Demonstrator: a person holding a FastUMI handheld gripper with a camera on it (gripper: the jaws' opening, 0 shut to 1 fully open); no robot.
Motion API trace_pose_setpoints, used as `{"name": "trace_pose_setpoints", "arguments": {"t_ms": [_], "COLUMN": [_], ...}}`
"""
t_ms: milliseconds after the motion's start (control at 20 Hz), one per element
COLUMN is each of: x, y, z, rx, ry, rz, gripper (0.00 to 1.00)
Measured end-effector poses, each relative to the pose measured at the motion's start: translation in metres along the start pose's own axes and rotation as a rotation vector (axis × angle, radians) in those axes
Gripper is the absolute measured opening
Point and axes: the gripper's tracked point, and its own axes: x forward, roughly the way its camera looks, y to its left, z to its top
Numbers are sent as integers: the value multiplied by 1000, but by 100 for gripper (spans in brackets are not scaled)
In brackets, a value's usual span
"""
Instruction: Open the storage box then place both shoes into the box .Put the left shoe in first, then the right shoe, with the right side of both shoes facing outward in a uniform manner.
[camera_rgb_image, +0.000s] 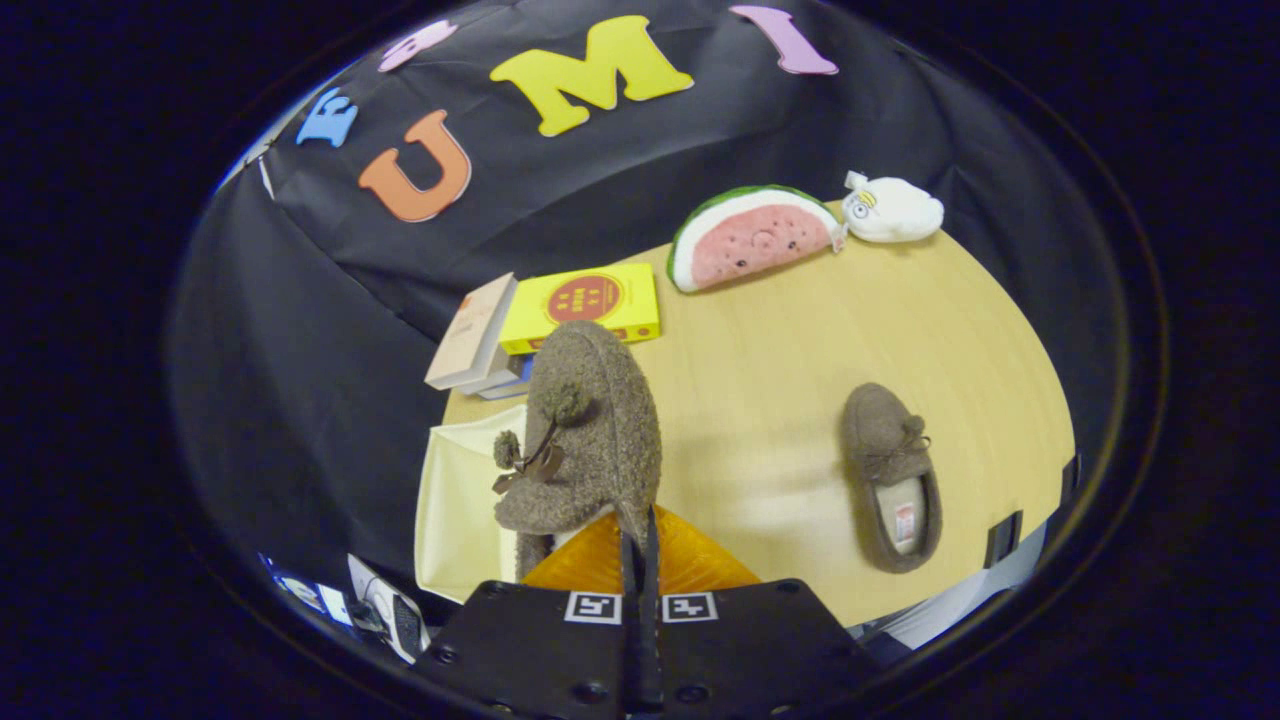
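Pinching the shoe (590, 430) at its heel rim, gripper (638, 560) fingers closed; soft, light, floppy over the box (455, 510).

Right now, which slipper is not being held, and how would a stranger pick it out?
On the wooden table, well right of the hand-held gripper, a brown slipper lies flat alone. Unlike its twin, pinched and lifted over the cream box, nothing touches it.
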Motion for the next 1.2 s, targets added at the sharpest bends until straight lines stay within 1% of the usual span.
{"name": "trace_pose_setpoints", "arguments": {"t_ms": [200, 400, 550, 650, 750, 850, 1000, 1050, 1200], "x": [24, 58, 88, 114, 137, 158, 184, 191, 205], "y": [60, 109, 139, 151, 151, 153, 148, 143, 140], "z": [-19, -40, -57, -72, -98, -120, -132, -137, -158], "rx": [-57, -140, -151, -168, -201, -197, -171, -173, -197], "ry": [28, 55, 72, 80, 120, 160, 184, 204, 271], "rz": [56, 53, 44, 10, -52, -80, -126, -157, -191], "gripper": [0, 0, 0, 0, 0, 0, 0, 0, 0]}}
